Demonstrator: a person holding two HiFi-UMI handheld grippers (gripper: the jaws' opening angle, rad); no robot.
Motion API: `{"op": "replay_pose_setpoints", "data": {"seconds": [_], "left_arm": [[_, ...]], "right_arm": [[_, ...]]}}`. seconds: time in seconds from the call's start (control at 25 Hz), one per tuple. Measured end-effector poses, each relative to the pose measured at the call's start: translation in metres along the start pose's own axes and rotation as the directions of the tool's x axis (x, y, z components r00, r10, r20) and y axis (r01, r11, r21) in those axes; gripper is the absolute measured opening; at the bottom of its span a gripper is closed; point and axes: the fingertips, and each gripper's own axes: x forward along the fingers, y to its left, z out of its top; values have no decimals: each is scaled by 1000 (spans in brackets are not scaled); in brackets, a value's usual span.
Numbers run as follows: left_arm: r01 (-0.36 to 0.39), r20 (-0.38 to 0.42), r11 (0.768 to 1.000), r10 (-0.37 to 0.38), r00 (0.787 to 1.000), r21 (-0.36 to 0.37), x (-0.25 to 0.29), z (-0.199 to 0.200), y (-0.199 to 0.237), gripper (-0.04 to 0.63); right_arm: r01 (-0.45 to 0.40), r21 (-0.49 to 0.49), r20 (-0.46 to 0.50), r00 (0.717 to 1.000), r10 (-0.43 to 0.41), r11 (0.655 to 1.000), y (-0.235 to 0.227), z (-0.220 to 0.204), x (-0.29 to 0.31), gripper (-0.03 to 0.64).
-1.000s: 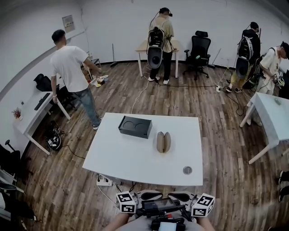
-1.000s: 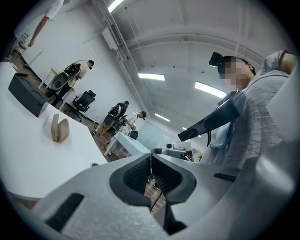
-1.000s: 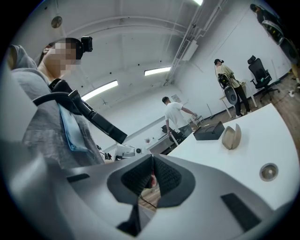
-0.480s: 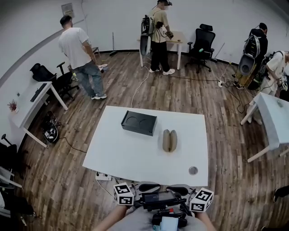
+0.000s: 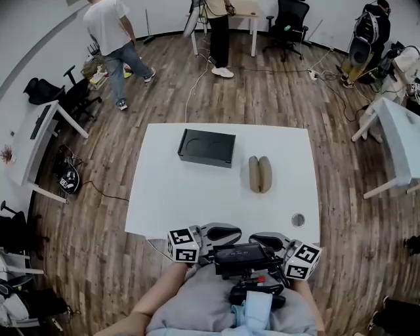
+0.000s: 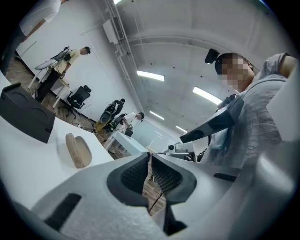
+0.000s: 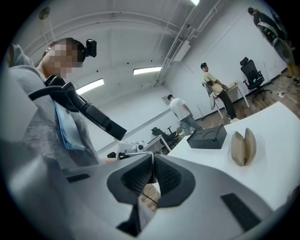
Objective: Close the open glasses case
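An open tan glasses case (image 5: 260, 174) lies on the white table (image 5: 197, 203), right of centre, its two halves spread side by side. It also shows in the left gripper view as the case (image 6: 78, 150) and in the right gripper view as the case (image 7: 243, 146). My left gripper (image 5: 220, 231) and right gripper (image 5: 268, 240) hover close together at the table's near edge, held against my chest and pointing at each other. Both are shut with nothing between the pads, as seen on the left gripper (image 6: 150, 173) and the right gripper (image 7: 153, 176).
A black box (image 5: 207, 147) with two round recesses sits at the table's far left. A small round grommet (image 5: 298, 220) is set in the near right corner. Other people stand at the back of the room near desks and a black office chair (image 5: 291, 18).
I have stepped up to the table: it now fills more of the head view and the grippers sit higher, over its near edge. The people at the back have shifted.
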Motion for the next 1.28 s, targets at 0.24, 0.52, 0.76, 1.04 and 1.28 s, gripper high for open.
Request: {"op": "replay_pose_setpoints", "data": {"seconds": [0.24,0.52,0.76,1.04,1.28], "left_arm": [[68,-67,997,-70,995,-30,-9,-3,19,20],[104,-90,994,-107,990,-39,5,4,36,21],[135,-133,990,-139,981,-37,10,0,36,20],[129,-211,991,-118,970,42,21,17,66,21],[130,-224,991,-124,967,14,38,7,59,21]], "right_arm": [[74,44,19,997,-75,996,-9,-3,16,35],[113,47,-6,994,-113,992,-27,-2,15,35],[121,87,14,992,-123,989,-33,4,22,35],[320,110,49,944,-327,941,-99,14,12,37],[534,39,-8,845,-535,844,-181,21,0,40]]}}
